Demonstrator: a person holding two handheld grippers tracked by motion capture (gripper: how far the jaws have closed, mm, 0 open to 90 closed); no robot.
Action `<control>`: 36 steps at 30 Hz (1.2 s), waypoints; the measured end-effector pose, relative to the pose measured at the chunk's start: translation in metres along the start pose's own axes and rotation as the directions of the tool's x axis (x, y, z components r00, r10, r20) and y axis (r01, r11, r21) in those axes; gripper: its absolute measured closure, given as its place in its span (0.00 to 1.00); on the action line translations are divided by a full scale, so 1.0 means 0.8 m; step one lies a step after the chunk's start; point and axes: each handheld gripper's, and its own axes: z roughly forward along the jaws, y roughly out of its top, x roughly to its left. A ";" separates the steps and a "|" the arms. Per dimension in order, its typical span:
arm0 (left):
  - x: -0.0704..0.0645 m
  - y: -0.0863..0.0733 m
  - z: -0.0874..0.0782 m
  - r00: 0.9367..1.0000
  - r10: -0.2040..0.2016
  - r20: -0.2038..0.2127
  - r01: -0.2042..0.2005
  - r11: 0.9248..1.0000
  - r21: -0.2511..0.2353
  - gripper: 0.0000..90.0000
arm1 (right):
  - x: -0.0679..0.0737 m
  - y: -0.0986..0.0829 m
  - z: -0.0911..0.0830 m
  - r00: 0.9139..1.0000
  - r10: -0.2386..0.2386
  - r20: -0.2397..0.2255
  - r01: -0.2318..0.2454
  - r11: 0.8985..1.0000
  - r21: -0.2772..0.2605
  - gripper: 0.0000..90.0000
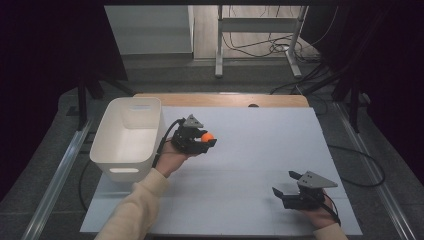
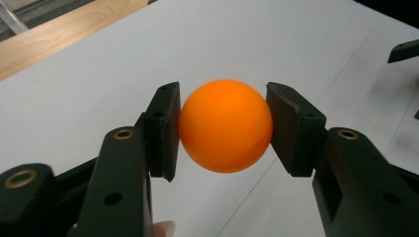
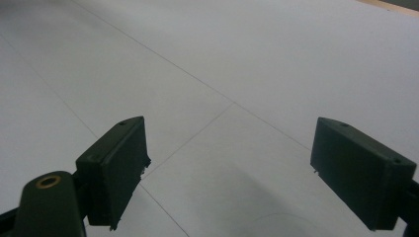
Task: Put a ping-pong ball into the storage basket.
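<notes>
- Left hand-held gripper (image 1: 206,139) has an orange ball (image 1: 207,136) pinched right between its two black jaws, one pad pressed on each side of it. You can see it best in the left gripper view, where the ball (image 2: 226,126) sits snug between the pads (image 2: 165,129), up off the white tabletop (image 1: 260,150).
- So the ball's basically at the very tip of the left hand-held gripper, not resting on anything else as far as I can see.
- There's a white plastic bin (image 1: 131,137) just off to the outer side of that left hand-held gripper, close beside the hand and cable. Inside looks bare from the high view.
- Right hand-held gripper (image 1: 286,183) is well apart from the left one, over near the person's edge of the tabletop, jaws spread wide with nothing in between. The right gripper view has just bare white tabletop (image 3: 237,74) with some faint lines showing between its pads (image 3: 117,163).
- Cream sleeve (image 1: 135,205) on the left arm runs in from the bottom, hand wrapped around the back of the left hand-held gripper.
- A tip of the right hand-held gripper (image 2: 402,49) peeks in at the far edge of the left gripper view.
</notes>
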 end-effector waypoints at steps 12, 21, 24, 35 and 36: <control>-0.001 0.005 -0.016 1.000 0.006 -0.009 -0.006 1.000 -0.022 0.55 | 0.000 0.000 0.000 1.000 0.001 0.001 -0.001 1.000 0.000 0.16; -0.001 0.011 -0.027 1.000 0.007 -0.008 -0.007 0.999 -0.041 0.55 | -0.001 0.000 0.000 1.000 0.002 0.002 -0.002 1.000 -0.001 0.16; 0.000 0.012 -0.031 1.000 0.008 -0.012 -0.009 0.999 -0.047 0.55 | -0.001 0.000 0.000 1.000 0.003 0.003 -0.003 1.000 0.000 0.16; 0.004 0.017 -0.047 1.000 0.003 -0.025 -0.005 0.997 -0.072 0.55 | 0.000 0.000 0.000 1.000 0.001 0.004 -0.001 1.000 0.001 0.16; 0.005 0.018 -0.049 1.000 0.002 -0.026 -0.004 0.997 -0.076 0.55 | 0.000 0.000 0.000 1.000 0.001 0.005 -0.001 1.000 0.001 0.16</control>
